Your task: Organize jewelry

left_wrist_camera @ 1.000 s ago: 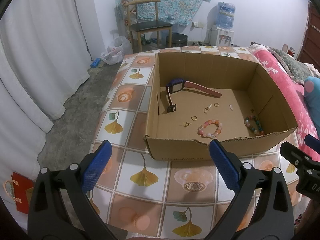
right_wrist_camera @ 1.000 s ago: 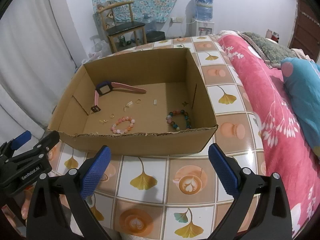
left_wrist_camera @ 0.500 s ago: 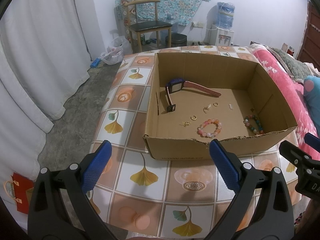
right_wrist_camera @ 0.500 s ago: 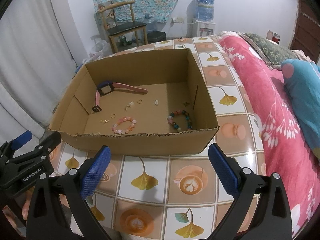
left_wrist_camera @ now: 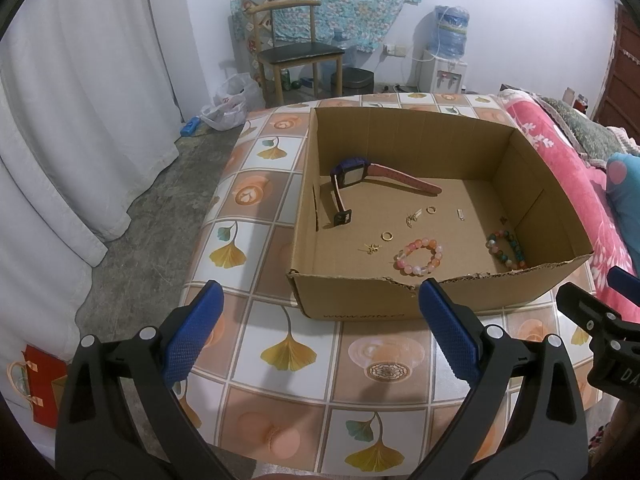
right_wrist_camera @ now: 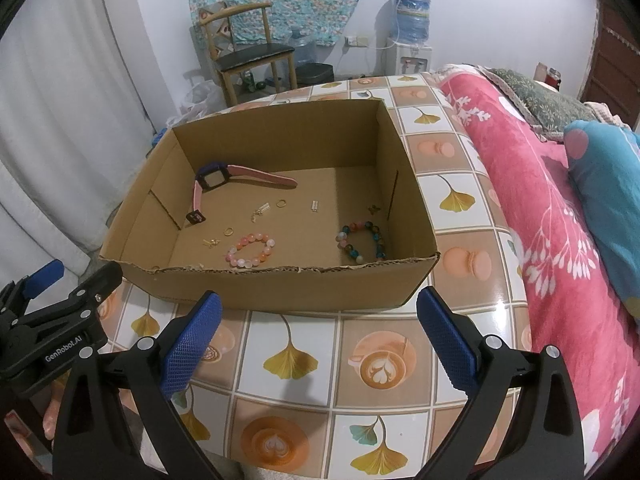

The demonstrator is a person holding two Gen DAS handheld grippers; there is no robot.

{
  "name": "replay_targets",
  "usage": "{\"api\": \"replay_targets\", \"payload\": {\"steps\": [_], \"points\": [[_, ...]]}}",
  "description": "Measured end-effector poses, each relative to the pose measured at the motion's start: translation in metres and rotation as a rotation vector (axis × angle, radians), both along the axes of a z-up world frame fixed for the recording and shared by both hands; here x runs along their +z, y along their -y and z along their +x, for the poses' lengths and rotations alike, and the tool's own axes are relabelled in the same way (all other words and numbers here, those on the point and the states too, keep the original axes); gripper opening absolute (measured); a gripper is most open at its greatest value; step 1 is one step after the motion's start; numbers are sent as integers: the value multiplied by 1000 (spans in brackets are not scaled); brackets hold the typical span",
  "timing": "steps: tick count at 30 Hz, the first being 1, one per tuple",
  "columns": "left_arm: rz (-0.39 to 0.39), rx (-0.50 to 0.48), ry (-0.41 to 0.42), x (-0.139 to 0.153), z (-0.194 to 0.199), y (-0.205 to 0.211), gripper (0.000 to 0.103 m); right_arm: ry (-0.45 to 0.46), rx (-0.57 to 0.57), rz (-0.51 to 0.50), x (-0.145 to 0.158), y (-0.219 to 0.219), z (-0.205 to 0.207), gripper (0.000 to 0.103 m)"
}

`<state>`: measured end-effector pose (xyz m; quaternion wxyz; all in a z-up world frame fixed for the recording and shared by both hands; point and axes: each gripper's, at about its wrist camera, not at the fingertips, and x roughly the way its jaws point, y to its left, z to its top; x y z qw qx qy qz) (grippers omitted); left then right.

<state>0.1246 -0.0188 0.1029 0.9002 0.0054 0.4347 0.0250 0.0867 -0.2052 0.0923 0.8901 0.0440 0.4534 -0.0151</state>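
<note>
An open cardboard box (left_wrist_camera: 352, 298) (right_wrist_camera: 280, 284) stands on the tiled table. Inside lie a pink-strapped watch (left_wrist_camera: 352, 174) (right_wrist_camera: 216, 178), a pink bead bracelet (left_wrist_camera: 420, 258) (right_wrist_camera: 250, 250), a multicoloured bead bracelet (left_wrist_camera: 506, 250) (right_wrist_camera: 362, 240), gold rings (left_wrist_camera: 387, 235) (right_wrist_camera: 281, 203), a gold earring (left_wrist_camera: 372, 247) and small charms. My left gripper (left_wrist_camera: 320, 320) is open and empty, in front of the box's near wall. My right gripper (right_wrist_camera: 318, 328) is open and empty, also before the near wall.
A table with a ginkgo and coffee pattern (left_wrist_camera: 288, 352) (right_wrist_camera: 292, 360) holds the box. A pink bedspread (right_wrist_camera: 540, 216) and a blue pillow (right_wrist_camera: 604, 200) lie on the right. A chair (left_wrist_camera: 298, 56) and a water dispenser (left_wrist_camera: 448, 52) stand behind. White curtains (left_wrist_camera: 72, 100) hang at left.
Both grippers have barely moved; the right wrist view has lifted slightly. The jewellery in the box lies as before.
</note>
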Motion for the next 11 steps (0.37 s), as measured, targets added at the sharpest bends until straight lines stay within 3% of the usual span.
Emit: {"api": "replay_targets", "payload": {"steps": [11], "points": [[0,-2,-2,-1,0,1,95,-2,2,-1,1,-1,1,95]]}}
